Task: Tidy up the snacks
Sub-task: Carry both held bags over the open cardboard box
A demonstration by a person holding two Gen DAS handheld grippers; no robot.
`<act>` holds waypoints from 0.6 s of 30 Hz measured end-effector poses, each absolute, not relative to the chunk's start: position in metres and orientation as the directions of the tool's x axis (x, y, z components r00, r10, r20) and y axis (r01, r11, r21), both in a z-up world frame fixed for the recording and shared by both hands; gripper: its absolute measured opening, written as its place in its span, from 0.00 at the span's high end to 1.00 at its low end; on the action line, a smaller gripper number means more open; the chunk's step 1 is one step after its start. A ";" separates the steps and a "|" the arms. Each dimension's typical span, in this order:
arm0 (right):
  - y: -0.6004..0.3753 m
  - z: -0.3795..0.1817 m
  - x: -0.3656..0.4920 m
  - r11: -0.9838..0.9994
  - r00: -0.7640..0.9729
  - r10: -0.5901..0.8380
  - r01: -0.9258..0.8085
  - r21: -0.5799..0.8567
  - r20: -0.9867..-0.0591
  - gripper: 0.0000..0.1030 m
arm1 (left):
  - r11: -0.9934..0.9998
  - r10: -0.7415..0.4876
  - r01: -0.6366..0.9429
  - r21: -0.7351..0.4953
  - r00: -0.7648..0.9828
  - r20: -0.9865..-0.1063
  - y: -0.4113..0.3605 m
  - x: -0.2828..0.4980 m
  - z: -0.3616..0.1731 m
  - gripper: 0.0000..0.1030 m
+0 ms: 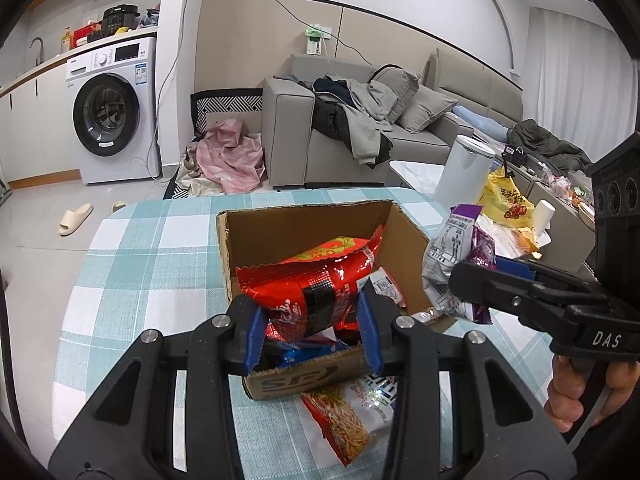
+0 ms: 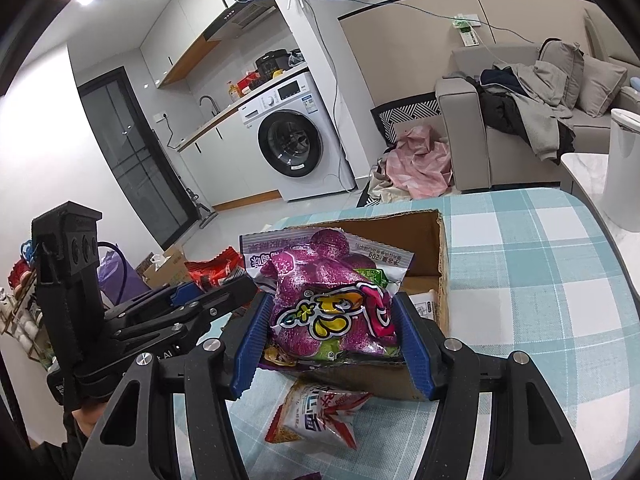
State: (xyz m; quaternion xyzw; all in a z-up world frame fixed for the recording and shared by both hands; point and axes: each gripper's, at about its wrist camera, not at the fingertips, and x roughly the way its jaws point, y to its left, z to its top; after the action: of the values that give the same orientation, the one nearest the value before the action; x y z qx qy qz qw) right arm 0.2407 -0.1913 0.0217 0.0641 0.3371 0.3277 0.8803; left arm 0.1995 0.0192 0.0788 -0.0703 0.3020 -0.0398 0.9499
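While "DAS" marks the right hand-held gripper (image 1: 472, 280), the cardboard box (image 1: 304, 228) (front wall) reads "SF".

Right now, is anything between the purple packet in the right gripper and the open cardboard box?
Nothing visible blocks it. The right gripper holds the purple snack packet at the cardboard box opening. The left gripper, holding the red snack packet, is beside it over the same box.

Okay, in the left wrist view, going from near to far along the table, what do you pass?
Noodle snack packet lying on the tablecloth → red snack bag held in the left gripper over the near part of the box → far wall of the cardboard box → checked tablecloth at the table's far edge.
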 end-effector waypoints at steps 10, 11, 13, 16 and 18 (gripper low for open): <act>-0.188 0.009 0.264 0.784 0.544 0.615 -0.499 0.370 -0.571 0.40 | 0.987 -0.117 0.026 -0.161 0.802 -0.586 0.025 0.229 0.062 0.64; -0.187 0.007 0.266 0.786 0.541 0.613 -0.495 0.371 -0.576 0.40 | 0.987 -0.117 0.026 -0.160 0.802 -0.586 0.026 0.231 0.060 0.64; -0.187 0.003 0.269 0.788 0.539 0.609 -0.491 0.371 -0.581 0.40 | 0.988 -0.115 0.028 -0.155 0.803 -0.585 0.026 0.236 0.057 0.64; -0.186 -0.003 0.274 0.792 0.535 0.604 -0.484 0.371 -0.591 0.40 | 0.989 -0.109 0.031 -0.143 0.805 -0.583 0.024 0.241 0.054 0.64; -0.185 -0.006 0.277 0.796 0.536 0.599 -0.478 0.371 -0.594 0.39 | 0.990 -0.107 0.032 -0.137 0.804 -0.585 0.023 0.244 0.053 0.64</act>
State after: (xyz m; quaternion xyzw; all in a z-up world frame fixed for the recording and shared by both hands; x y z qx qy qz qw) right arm 0.2772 -0.1850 -0.0061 0.0817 0.3695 0.3086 0.8727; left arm 0.2441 0.0231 0.0529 -0.0602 0.3108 -0.0366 0.9479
